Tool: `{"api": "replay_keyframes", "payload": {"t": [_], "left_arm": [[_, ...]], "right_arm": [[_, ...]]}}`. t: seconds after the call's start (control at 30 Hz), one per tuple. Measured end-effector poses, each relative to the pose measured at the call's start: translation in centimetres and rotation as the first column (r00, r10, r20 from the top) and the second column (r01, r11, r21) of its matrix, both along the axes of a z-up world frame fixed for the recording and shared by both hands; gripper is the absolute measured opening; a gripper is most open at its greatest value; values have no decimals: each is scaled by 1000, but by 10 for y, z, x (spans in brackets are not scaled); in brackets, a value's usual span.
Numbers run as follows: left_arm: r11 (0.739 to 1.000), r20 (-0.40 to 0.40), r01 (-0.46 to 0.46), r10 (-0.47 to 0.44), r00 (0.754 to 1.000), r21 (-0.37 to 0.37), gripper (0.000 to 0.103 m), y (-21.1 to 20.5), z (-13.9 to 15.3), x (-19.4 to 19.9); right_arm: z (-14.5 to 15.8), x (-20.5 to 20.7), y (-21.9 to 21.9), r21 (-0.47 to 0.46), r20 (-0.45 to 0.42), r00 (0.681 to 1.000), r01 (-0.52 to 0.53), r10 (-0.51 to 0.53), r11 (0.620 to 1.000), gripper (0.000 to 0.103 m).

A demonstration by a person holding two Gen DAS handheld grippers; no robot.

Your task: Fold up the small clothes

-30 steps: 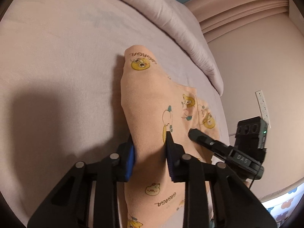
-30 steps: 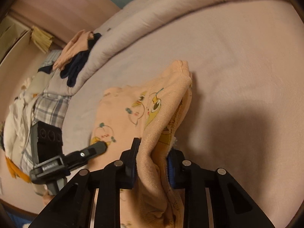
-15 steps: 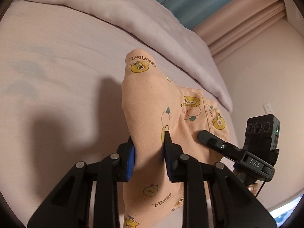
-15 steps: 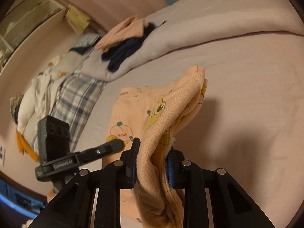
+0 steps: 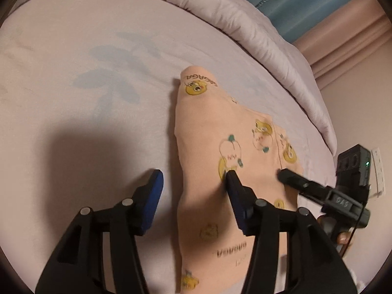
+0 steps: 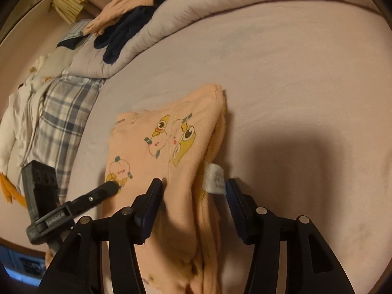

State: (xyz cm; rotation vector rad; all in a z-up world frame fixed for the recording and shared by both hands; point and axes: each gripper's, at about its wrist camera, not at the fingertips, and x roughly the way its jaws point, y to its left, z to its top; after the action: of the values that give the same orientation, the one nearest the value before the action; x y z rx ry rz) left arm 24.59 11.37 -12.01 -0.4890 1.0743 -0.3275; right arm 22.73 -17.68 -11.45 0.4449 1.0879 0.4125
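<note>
A peach garment (image 5: 208, 147) printed with yellow ducks lies folded on the pale lilac bed sheet (image 5: 85, 73). In the left wrist view my left gripper (image 5: 193, 175) straddles the garment's near edge, its jaws opening; the blue pads no longer press the cloth. My right gripper (image 6: 193, 183) straddles the other folded edge of the garment (image 6: 171, 147) beside a white label (image 6: 215, 177), jaws opening too, and the cloth slumps loose between them. Each view also shows the other gripper's finger (image 5: 294, 181) (image 6: 98, 193) resting low over the garment.
A rolled lilac duvet (image 5: 257, 31) runs along the far side of the bed. Navy and peach clothes (image 6: 127, 24) lie piled on it, with a plaid cloth (image 6: 61, 112) and white laundry at the left. A wall socket (image 5: 378, 166) is at the right.
Both grippers have opened and let go of the garment's edges, which they pinched before. The lifted fold has sunk onto the bed. Both hands have swung across the bed.
</note>
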Motion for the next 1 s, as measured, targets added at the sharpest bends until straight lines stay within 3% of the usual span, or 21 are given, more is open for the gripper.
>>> {"api": "replay_keyframes", "payload": {"t": [0.1,0.27,0.33,0.43,0.6,0.63,0.7,0.8,0.9,1.0], "left_arm": [[999,28,37,-37,999,0,53,-2,8,-18],[994,58,95,-98,994,51,57,-20,7,-42],[990,46,99,-104,993,105,57,-25,0,-47],[988,24,91,-94,995,124,57,-30,-10,-51],[972,64,82,-98,993,220,58,-42,9,-64],[967,77,78,-99,992,243,61,-44,14,-67],[958,115,64,-100,988,279,77,-47,29,-78],[943,151,47,-102,983,329,88,-50,50,-96],[930,190,14,-90,978,367,103,-52,68,-112],[926,215,-9,-79,973,378,102,-53,87,-129]], "right_arm": [[14,-18,3,-14,44,997,-57,57,998,54],[24,-47,19,-124,87,986,-133,144,983,55],[14,-49,26,-196,70,986,-132,148,972,55],[-6,-49,34,-273,29,988,-138,152,952,55],[0,-57,42,-320,50,990,-106,128,942,55],[5,-62,44,-329,62,990,-103,130,939,56],[15,-75,51,-353,95,986,-95,136,931,56],[31,-91,51,-367,142,981,-73,134,927,56],[43,-109,51,-384,186,974,-49,129,922,70],[54,-126,49,-395,225,965,-33,131,918,74]]}}
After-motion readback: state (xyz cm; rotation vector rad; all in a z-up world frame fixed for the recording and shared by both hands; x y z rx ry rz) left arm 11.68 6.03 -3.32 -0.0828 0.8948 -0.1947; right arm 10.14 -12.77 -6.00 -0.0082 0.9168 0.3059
